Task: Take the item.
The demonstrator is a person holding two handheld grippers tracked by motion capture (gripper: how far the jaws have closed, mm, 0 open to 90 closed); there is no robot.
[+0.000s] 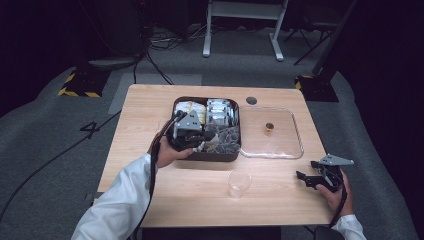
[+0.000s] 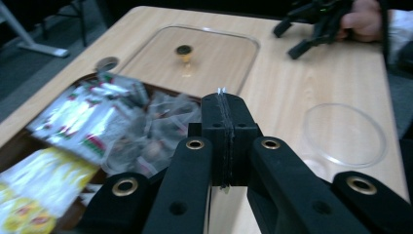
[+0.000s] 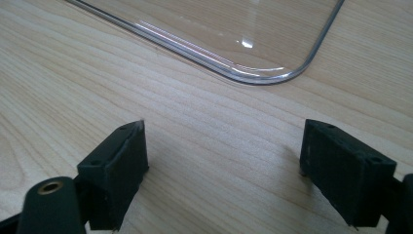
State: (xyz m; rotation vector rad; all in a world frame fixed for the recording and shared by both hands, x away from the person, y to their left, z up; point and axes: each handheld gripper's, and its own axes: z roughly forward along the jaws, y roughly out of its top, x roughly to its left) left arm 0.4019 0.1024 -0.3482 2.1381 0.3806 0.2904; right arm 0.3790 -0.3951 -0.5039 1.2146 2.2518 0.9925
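- The left hand-held gripper [image 1: 206,143] hangs over the near right compartment of the dark box [image 1: 210,157], above the heap of grey see-through sachets [image 1: 227,137]. In the left gripper view its jaws are pressed flat together [image 2: 222,97].
- A thin pale sliver shows along the seam between them; I cannot tell whether it is the edge of a sachet or only glare.
- The right hand-held gripper [image 1: 306,170] rests on the bench [image 1: 150,110] well to the right, jaws spread wide with nothing between them [image 3: 221,146], just short of the corner of the clear lid [image 3: 219,24].
- The clear plastic cup [image 1: 239,182] stands upright and empty on the bench, just in front of the box.
- Risks from here:
  - If a sachet is pinched only by its edge, it could slip out on the way to the cup — the film looks slick and the grip thin.
  - A neighbouring sachet could drag along and spill over the box rim.
  - The cup looks light and nothing steadies it — a knock from the jaws would likely tip it.
  - The lid lies close to the right jaws, so a careless reach could shove it off the bench.
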